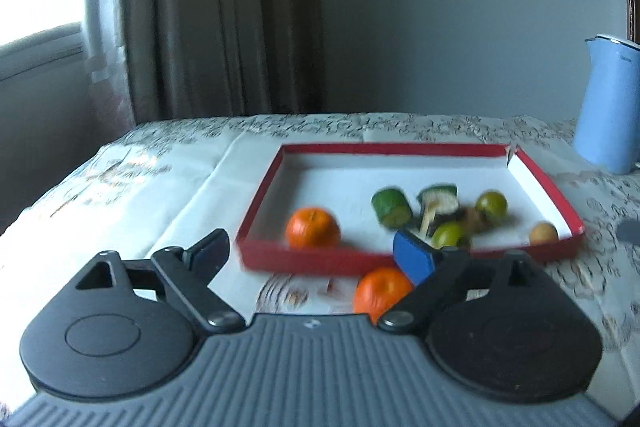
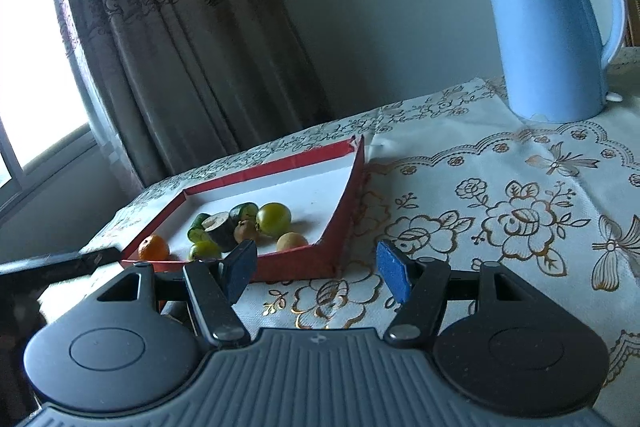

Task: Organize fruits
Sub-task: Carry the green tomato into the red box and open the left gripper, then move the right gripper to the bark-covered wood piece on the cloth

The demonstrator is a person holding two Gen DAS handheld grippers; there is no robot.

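Here, left gripper [image 1: 314, 259] spread wide, empty, just short of red tray [image 1: 304, 261]; orange [image 1: 380, 293] outside, touching blue pad; right gripper [image 2: 316, 269] likewise apart.

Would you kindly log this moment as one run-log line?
left tool: open, empty | right tool: open, empty | tray: one orange inside | second orange: outside, on table

The far half of the red box [image 1: 532, 171] is bare; fruit crowds the near side, and a kettle [image 2: 552, 27] stands beside it.
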